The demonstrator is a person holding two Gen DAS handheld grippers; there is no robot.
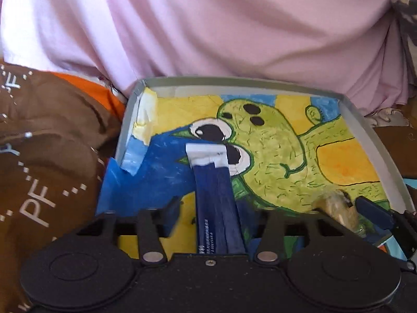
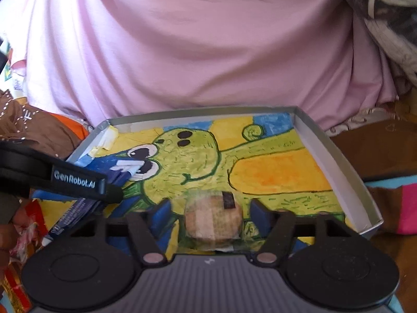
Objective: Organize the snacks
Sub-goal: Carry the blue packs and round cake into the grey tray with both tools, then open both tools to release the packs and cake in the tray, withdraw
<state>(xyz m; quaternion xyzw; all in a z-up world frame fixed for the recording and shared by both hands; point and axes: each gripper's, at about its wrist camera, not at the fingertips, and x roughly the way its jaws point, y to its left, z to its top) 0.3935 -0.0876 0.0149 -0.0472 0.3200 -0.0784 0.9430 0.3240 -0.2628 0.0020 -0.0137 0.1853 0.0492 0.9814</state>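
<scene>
I see a shallow tray (image 2: 336, 156) straight ahead of both my grippers, its floor covered by a drawing sheet (image 2: 273, 167), and draped cloth (image 2: 198, 52) rising behind its far wall. A long stick packet (image 1: 216, 195) lies on the sheet toward the tray's left side, running from between the fingers of my left gripper (image 1: 217, 208) out toward the far wall, while a round wrapped biscuit (image 2: 212, 221) sits on the sheet near the front edge, to the right of the packet and between the spread fingers of my right gripper (image 2: 209, 217). A quilted blanket (image 1: 47, 140) lies outside the tray's left wall.
</scene>
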